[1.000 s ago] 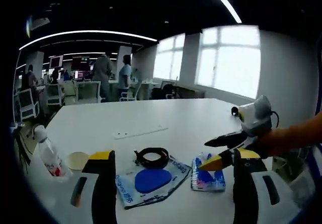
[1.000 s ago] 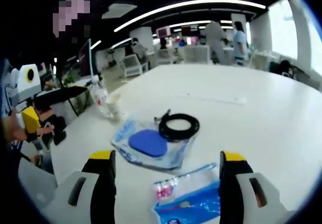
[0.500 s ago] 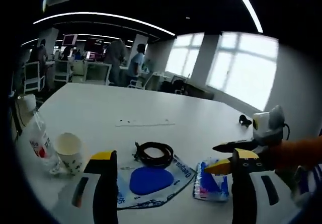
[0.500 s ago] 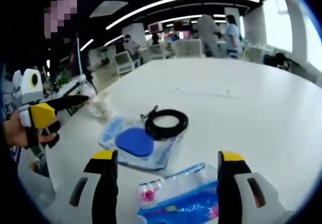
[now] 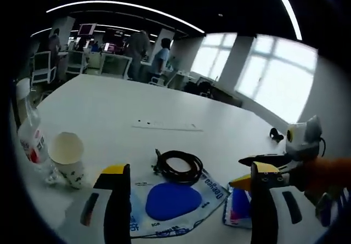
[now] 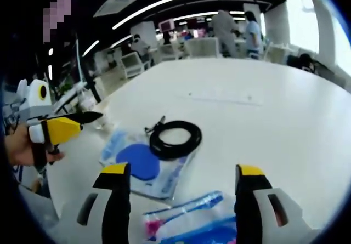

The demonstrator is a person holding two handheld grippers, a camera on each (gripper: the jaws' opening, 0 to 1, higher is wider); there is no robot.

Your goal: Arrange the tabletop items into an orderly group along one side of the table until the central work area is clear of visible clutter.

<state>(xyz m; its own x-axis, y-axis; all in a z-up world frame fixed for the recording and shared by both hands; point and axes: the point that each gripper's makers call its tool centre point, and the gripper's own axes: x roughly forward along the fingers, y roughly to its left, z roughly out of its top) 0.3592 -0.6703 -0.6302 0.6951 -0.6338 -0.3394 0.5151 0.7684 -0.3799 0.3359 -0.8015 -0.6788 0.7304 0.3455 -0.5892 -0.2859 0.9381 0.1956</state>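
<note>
A clear bag with a blue pad lies flat on the white table, just beyond my left gripper, which is open and holds nothing. A coiled black cable rests on the bag's far edge. A blue and pink packet lies to the right, under my right gripper, which comes in open from the right. In the right gripper view my right gripper is open above the packet, with the cable and bag beyond it. My left gripper hangs open at the left.
A water bottle and a paper cup stand near the table's left edge. A thin slot crosses the table's middle. A small black object lies far right. People, chairs and desks fill the room behind.
Both views have shifted with the hands; the bottle and cup now show larger in the left gripper view. The items on the table lie where they were. Both grippers stay open.
</note>
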